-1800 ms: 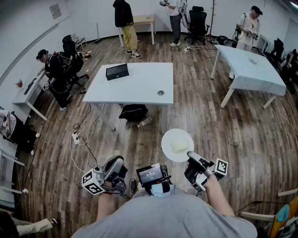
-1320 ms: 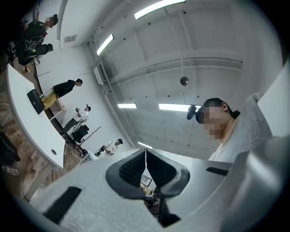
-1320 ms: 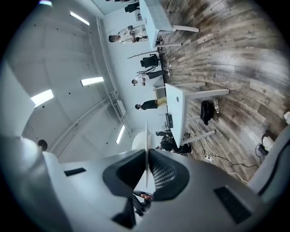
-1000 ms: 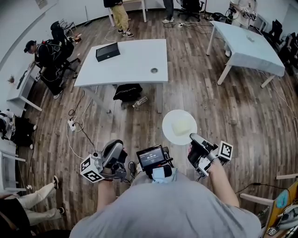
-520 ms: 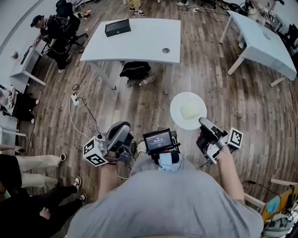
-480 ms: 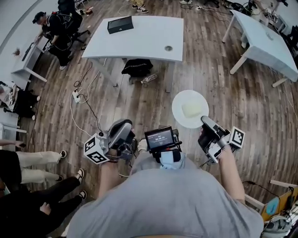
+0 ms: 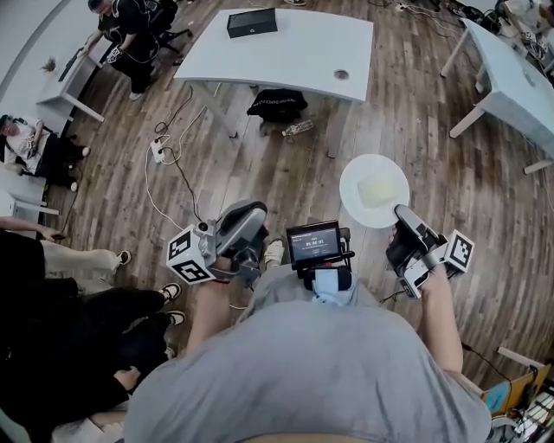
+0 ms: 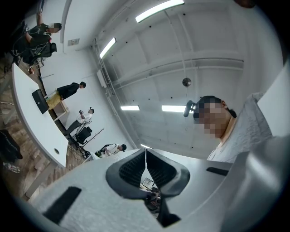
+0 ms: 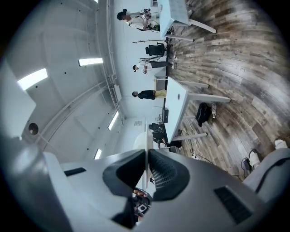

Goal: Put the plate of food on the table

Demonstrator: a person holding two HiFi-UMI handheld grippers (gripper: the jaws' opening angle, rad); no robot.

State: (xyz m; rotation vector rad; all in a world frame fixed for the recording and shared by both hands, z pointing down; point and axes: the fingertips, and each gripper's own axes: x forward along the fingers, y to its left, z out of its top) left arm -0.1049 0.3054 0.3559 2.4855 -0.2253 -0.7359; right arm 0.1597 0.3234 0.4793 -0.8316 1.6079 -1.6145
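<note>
Jaws of right gripper [image 9: 147, 168] were clamped on the plate [image 7: 357, 197] rim, with the plate seen edge-on between them in the right gripper view. Jaws of left gripper [image 8: 145, 164] were pressed together with nothing between, aimed up at the ceiling. In head view the plate was level over the wood floor [image 7: 286, 173], out front on the person's right, well apart from the table [image 7: 294, 54]. Pale yellow food [image 7: 378, 190] sat on the plate's middle. On the table were a black box [image 7: 252, 22] at the far end and a small round thing [image 7: 342, 74] near the near edge. Black bag [image 7: 277, 105] and a bottle [image 7: 298, 129] lay on the floor by the table's near side. Small screen [image 7: 314, 244] sat at the person's chest between the grippers. Far right stood a second table [image 7: 511, 73].
</note>
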